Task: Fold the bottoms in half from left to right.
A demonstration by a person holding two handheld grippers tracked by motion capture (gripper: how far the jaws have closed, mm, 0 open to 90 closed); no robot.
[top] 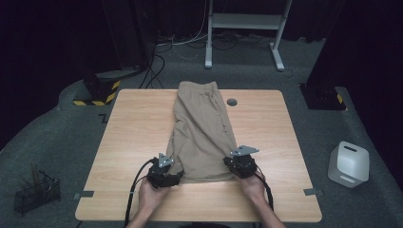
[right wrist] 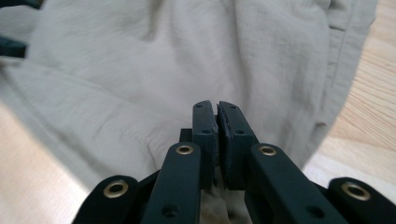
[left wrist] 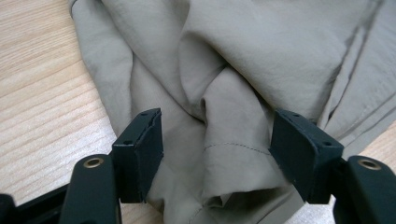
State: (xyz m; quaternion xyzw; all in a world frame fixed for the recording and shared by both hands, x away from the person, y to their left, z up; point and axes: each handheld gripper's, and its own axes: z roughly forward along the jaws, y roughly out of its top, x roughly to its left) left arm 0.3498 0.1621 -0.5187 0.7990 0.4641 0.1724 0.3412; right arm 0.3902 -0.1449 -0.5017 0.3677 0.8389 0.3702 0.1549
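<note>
Two grippers work the near hem of tan shorts lying lengthwise down the wooden desk — waistband at 12 o'clock. At 7 o'clock the left gripper straddles bunched cloth, jaws apart; at 5 o'clock the right gripper is pinched on the hem. Folding looks barely begun — the cloth inside that pinch is mostly hidden.

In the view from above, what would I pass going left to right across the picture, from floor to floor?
Wire basket on the floor → left gripper → beige shorts → right gripper → white box on the floor.
</note>
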